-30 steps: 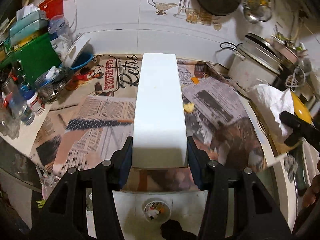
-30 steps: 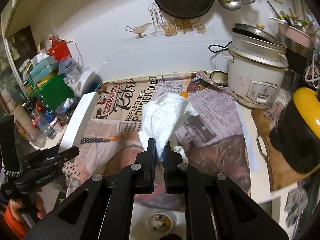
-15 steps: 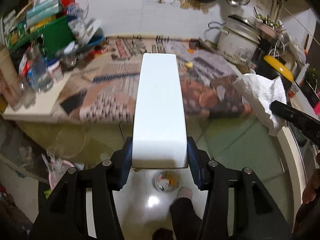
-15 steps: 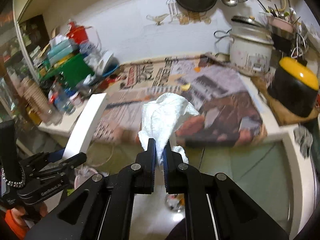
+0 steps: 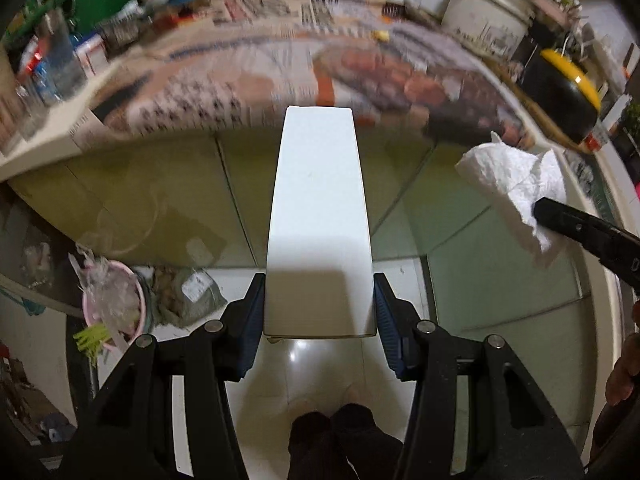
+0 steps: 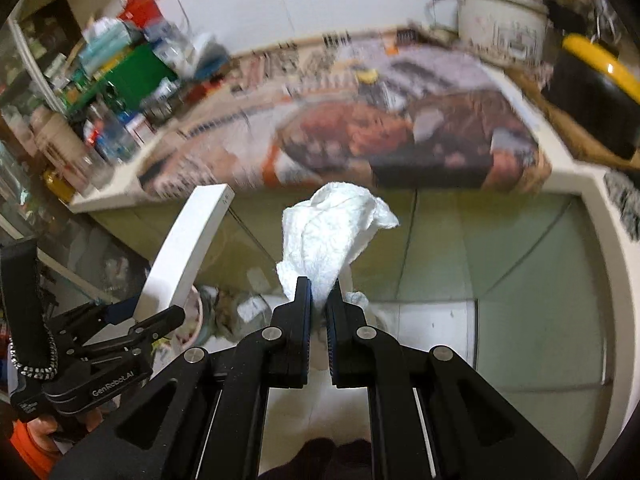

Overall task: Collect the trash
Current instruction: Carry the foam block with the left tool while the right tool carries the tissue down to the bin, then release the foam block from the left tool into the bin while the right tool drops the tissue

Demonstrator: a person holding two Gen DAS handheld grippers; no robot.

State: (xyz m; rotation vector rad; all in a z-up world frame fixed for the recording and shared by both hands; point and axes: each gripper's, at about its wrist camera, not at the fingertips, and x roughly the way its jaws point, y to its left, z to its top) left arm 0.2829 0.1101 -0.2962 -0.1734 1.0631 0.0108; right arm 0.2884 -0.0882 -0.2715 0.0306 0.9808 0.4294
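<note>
Both grippers tilt steeply down toward the floor [image 5: 400,280], past the counter [image 6: 580,184] edge. The left gripper [image 5: 319,312] is clamped on a long white box [image 5: 318,216], pads pressed against its two sides, the box jutting straight out ahead of the fingers. The right gripper [image 6: 319,312] is pinched tight on a crumpled white tissue [image 6: 332,236], which fans out above the fingertips. A pink bin [image 5: 116,312] sits low to the left of the left gripper.
</note>
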